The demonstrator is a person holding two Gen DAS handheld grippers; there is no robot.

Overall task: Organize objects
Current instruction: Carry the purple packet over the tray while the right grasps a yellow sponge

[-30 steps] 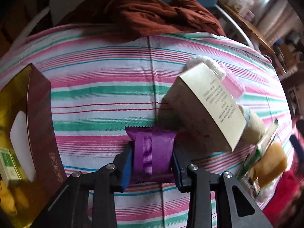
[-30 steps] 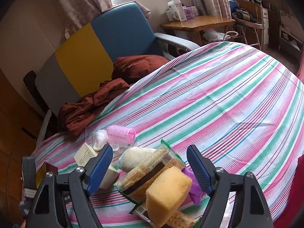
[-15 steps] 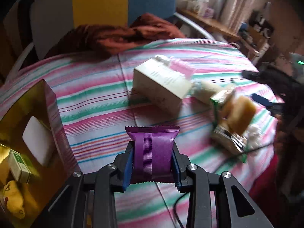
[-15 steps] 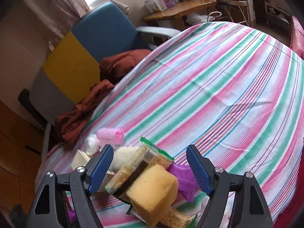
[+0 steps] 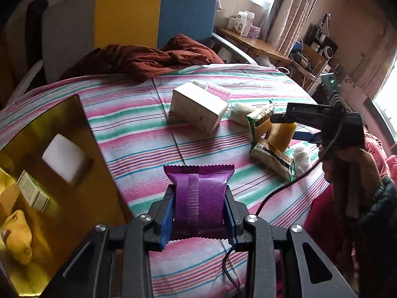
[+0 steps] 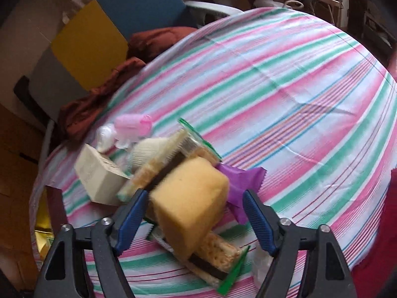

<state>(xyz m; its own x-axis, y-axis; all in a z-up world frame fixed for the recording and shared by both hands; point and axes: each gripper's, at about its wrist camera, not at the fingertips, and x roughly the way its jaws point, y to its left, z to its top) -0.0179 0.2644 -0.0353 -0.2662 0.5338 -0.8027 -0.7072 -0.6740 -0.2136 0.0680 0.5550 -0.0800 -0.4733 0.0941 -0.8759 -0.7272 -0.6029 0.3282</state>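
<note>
1. Left wrist view: my left gripper (image 5: 199,209) is clenched on a purple snack packet (image 5: 199,195), both blue pads pressed against its sides, with the packet held upright above the striped tablecloth (image 5: 139,126)
2. At about 9 o'clock from that packet stands an open gold-lined box (image 5: 74,114); inside it I see a white block (image 5: 65,157), a small printed carton (image 5: 33,190) and a yellow item (image 5: 18,236) I cannot identify
3. At 12 o'clock lies a cream carton (image 5: 198,108) on its side, with a pink hair roller (image 5: 218,92) just behind it
4. Right wrist view: my right gripper (image 6: 193,219) has just been closing around a yellow sponge (image 6: 189,203); the left pad looks to be at the sponge's side, the right pad stands clear of it, so it is not yet grasped
5. The sponge rests on a green-edged cracker pack (image 6: 215,255), with a second purple wrapper (image 6: 242,182) at 2 o'clock from it
</note>
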